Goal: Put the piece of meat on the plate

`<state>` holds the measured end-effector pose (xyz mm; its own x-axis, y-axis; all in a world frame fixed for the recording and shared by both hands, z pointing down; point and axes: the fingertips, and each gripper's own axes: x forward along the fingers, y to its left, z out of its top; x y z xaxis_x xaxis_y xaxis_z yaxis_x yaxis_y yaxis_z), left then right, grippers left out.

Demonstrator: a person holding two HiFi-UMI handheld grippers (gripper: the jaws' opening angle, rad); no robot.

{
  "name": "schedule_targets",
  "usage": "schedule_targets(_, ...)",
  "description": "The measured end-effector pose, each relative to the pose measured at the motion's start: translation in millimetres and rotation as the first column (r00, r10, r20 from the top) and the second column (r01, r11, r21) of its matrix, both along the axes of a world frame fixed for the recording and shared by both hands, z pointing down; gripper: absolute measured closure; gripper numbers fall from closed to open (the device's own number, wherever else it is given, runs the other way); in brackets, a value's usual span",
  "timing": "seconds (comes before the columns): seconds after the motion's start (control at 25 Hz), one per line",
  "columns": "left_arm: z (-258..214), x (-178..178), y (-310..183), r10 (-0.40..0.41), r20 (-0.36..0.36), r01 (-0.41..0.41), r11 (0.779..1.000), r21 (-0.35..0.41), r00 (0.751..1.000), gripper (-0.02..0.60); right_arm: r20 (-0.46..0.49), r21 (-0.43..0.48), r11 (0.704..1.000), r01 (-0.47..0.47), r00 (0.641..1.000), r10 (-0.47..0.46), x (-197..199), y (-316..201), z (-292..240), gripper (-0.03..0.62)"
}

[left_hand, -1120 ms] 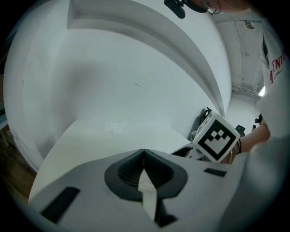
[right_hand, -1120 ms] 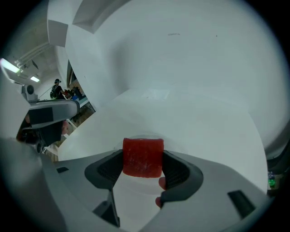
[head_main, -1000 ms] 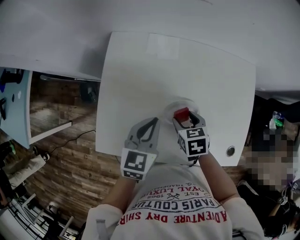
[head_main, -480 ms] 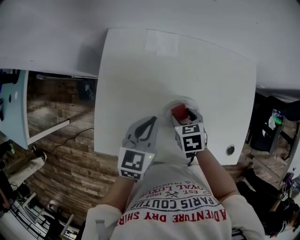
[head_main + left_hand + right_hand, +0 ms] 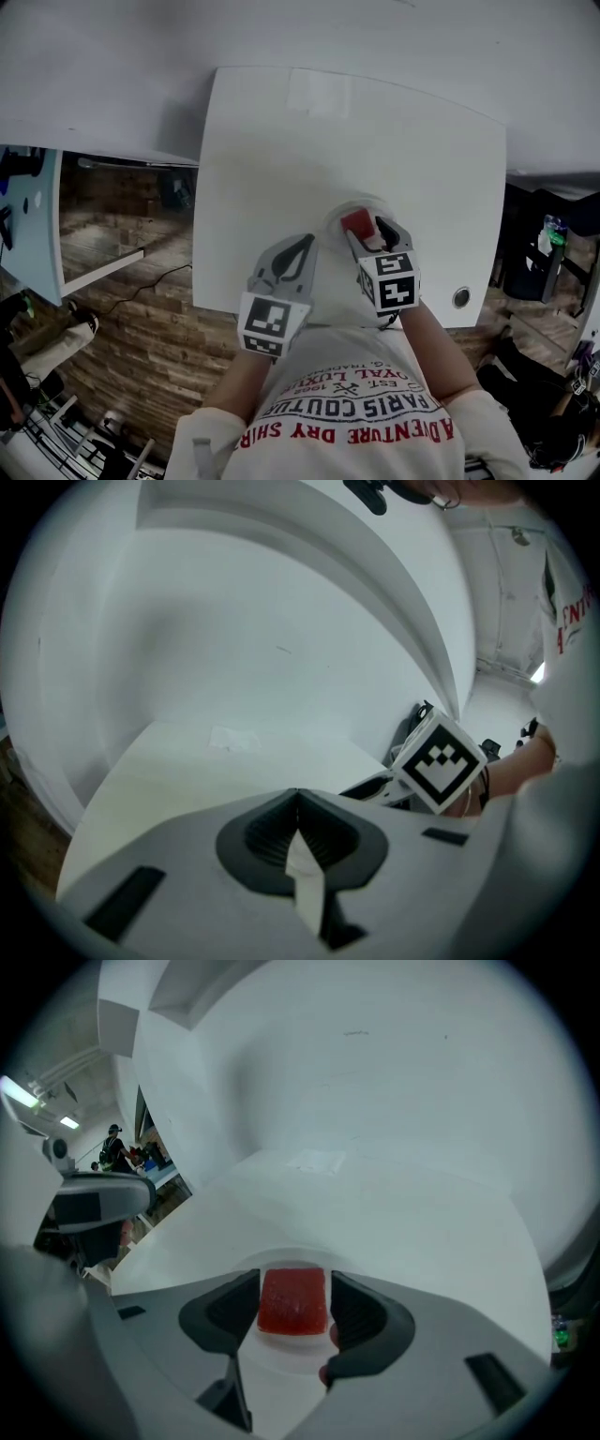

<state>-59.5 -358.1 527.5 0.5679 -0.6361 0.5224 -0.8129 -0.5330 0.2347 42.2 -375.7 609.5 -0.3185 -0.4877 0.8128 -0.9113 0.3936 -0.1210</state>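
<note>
A red piece of meat [image 5: 292,1302] sits between the pads of my right gripper [image 5: 294,1288], which is shut on it, low over a small white round plate [image 5: 281,1361]. From the head view the meat [image 5: 356,223] shows at the tips of the right gripper [image 5: 370,231], above the plate [image 5: 337,212] near the table's front edge. My left gripper [image 5: 305,244] hovers just left of the plate, its jaws shut with nothing in them [image 5: 298,797].
The white table [image 5: 281,141] has a pale taped patch [image 5: 323,92] at its far side and a round cable hole [image 5: 460,298] at the front right. Wooden floor [image 5: 141,309] lies beyond the table's left and front edges.
The right gripper with the meat has shifted only slightly over the plate. The left gripper has stayed where it was, shut.
</note>
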Motion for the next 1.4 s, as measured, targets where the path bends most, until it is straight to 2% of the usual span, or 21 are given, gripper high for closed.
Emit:
schedule_targets(0.12, -3, 4, 1, 0.006, -0.005, -0.006, 1.000, 0.014, 1.000, 0.575, -0.001, 0.071, 0.996, -0.055, 0.998, 0.055, 11, -5, -21, 0.489)
schedule_targets(0.16, -5, 6, 1, 0.010, -0.008, -0.009, 1.000, 0.021, 1.000, 0.575, 0.003, 0.090, 0.993, -0.070, 0.998, 0.070, 14, -5, -28, 0.520)
schedule_targets(0.32, -17, 16, 8, 0.037, -0.003, -0.037, 0.998, 0.043, 0.999, 0.575, 0.046, 0.164, 0.980, -0.111, 0.993, 0.105, 20, 1, -58, 0.573)
schedule_targets(0.48, -39, 27, 15, 0.051, -0.030, -0.048, 0.996, 0.075, 0.998, 0.575, 0.082, 0.278, 0.955, -0.108, 0.993, 0.088, 22, 8, -97, 0.582)
schedule_targets(0.72, -90, 40, 17, 0.081, -0.054, -0.069, 0.978, 0.195, 0.995, 0.575, 0.122, 0.459, 0.878, -0.134, 0.989, 0.087, 30, 20, -167, 0.582)
schedule_targets(0.92, -126, 50, 16, 0.098, -0.054, -0.078, 0.953, 0.294, 0.994, 0.575, 0.209, 0.607, 0.780, -0.154, 0.977, 0.031, 32, 33, -227, 0.582)
schedule_targets(1.0, -139, 59, 16, 0.117, -0.050, -0.094, 0.939, 0.332, 0.992, 0.575, 0.217, 0.654, 0.739, -0.159, 0.976, 0.017, 36, 35, -249, 0.582)
schedule_targets(1.08, -154, 67, 16, 0.132, -0.052, -0.103, 0.919, 0.380, 0.990, 0.575, 0.217, 0.684, 0.711, -0.163, 0.976, 0.015, 40, 36, -265, 0.582)
schedule_targets(1.24, -182, 72, 20, 0.140, -0.063, -0.096, 0.883, 0.459, 0.988, 0.575, 0.227, 0.694, 0.696, -0.183, 0.973, 0.029, 45, 38, -277, 0.582)
schedule_targets(1.4, -190, 70, 20, 0.125, -0.071, -0.078, 0.882, 0.465, 0.990, 0.575, 0.246, 0.679, 0.705, -0.206, 0.968, 0.045, 52, 43, -274, 0.582)
